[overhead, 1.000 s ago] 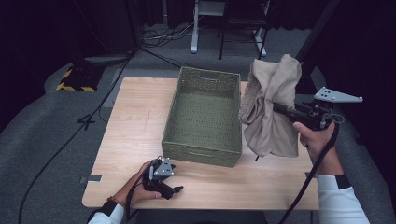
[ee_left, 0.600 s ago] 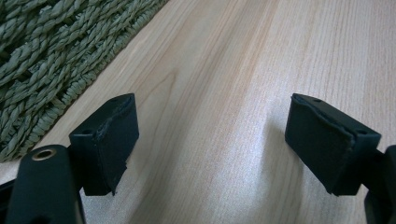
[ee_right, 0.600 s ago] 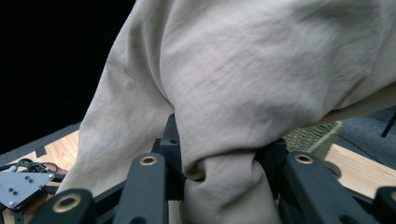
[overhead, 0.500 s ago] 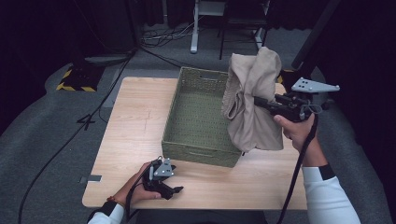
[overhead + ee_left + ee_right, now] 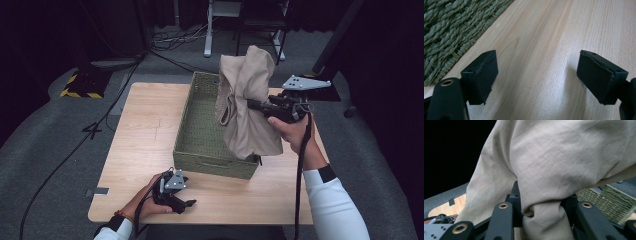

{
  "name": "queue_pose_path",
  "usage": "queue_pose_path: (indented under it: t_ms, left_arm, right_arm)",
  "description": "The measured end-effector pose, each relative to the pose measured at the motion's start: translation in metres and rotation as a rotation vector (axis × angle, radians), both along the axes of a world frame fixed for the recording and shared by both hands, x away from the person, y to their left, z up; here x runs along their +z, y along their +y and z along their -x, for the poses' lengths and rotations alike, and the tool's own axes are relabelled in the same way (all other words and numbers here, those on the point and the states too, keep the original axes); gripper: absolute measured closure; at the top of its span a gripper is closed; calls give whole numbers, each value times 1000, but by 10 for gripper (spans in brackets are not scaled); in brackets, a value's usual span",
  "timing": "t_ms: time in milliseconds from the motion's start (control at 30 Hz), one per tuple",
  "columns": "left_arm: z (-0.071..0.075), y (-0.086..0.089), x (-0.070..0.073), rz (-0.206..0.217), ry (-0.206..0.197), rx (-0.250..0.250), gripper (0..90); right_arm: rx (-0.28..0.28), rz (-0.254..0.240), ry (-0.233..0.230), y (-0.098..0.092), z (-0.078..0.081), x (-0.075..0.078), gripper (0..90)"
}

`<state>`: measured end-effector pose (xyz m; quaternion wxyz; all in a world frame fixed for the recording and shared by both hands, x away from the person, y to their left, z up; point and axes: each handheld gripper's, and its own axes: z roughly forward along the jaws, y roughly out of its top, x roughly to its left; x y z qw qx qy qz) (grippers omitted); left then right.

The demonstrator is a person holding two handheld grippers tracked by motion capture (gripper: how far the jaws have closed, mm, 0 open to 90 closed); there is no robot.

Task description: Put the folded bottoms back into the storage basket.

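A beige cloth is pinched in the right tongs above the basket; lowering and release are judged next. Left tongs rest spread.

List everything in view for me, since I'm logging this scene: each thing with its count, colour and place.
cloth: one, beige, bunched and hanging above the basket's right side
basket: one, green woven, mid-table
table: one, light wood, centre
cables: several, black, on the grey floor at left
striped mat: one, yellow and black, on the floor, far left
right gripper: one, black, raised, clamped on the cloth
left gripper: one, black, jaws apart with nothing between them, on the table's near edge
hands: two, white sleeves
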<state>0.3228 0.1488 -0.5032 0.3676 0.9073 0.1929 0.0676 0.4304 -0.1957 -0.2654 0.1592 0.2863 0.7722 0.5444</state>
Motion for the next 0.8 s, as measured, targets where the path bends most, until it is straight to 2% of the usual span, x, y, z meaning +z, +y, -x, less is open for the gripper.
queue_pose_path:
  t_ms: [300,467,633,800]
  left_arm:
    - [1,0,0,3,1,5,177]
    - [1,0,0,3,1,5,177]
    - [1,0,0,3,1,5,177]
    - [1,1,0,2,0,3,178]
  right_arm:
    - [8,27,27,24,-12,-11,642]
    - [-3,53,42,38,-25,-23,642]
    - [-12,42,69,45,-34,-34,642]
    - [-12,70,92,59,-43,-48,641]
